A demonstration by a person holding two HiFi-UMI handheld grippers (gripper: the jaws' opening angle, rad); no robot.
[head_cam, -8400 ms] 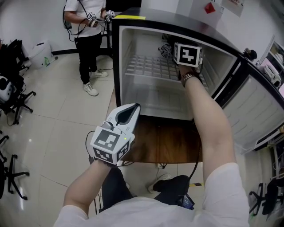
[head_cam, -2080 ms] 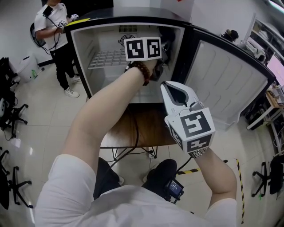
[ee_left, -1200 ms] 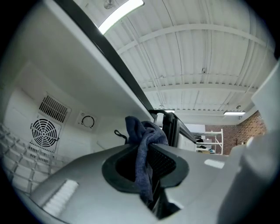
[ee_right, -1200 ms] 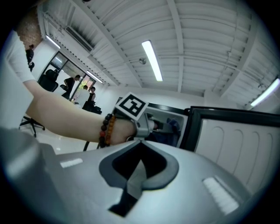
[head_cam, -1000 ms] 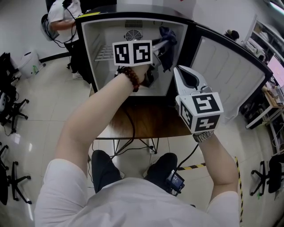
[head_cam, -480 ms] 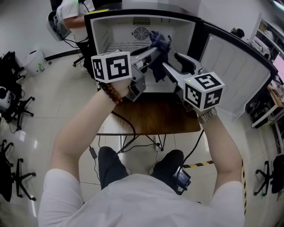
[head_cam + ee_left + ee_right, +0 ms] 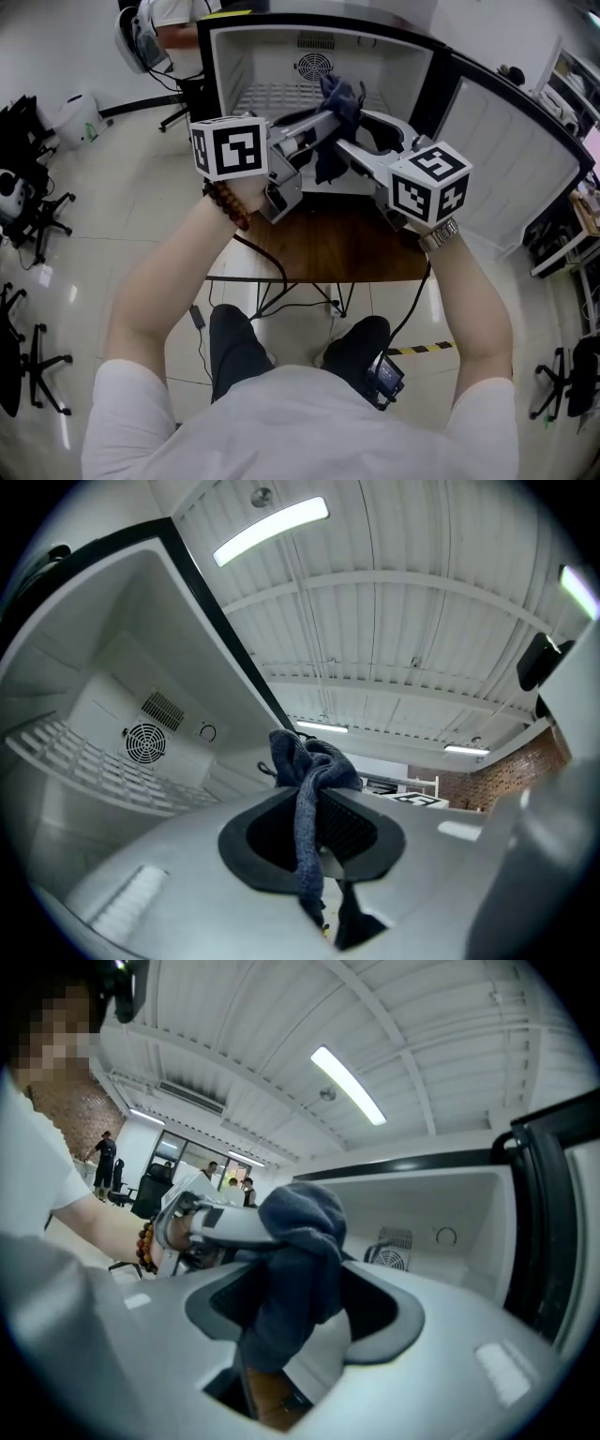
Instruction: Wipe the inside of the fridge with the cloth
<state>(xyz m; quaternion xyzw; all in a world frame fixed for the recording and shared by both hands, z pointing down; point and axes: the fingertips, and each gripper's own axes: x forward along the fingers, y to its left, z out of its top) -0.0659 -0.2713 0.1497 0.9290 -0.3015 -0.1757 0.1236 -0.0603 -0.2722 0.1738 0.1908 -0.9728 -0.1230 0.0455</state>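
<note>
Clamped shut, the left gripper (image 7: 330,111) pinches a fold of the dark blue cloth (image 7: 336,101) at its tips, so the rest of the fabric hangs free below them. The right gripper (image 7: 358,131) meets it from the other side. Its jaws have just been opening and now stand wide apart, with the hanging cloth between them but not pressed by either pad. This looks like a handover, the left holding the cloth steady and clear so the right can close on it and take over the wiping. Both grippers are raised in front of the person's chest, above the wooden table (image 7: 328,246) on which the fridge (image 7: 234,75) stands. Its door (image 7: 506,159) is swung fully out to the right, which leaves the white cavity open to reach. Inside are a wire shelf (image 7: 281,96) and, on the back wall, a round fan (image 7: 316,66). Beyond the fridge's left corner stands another person (image 7: 159,23).
</note>
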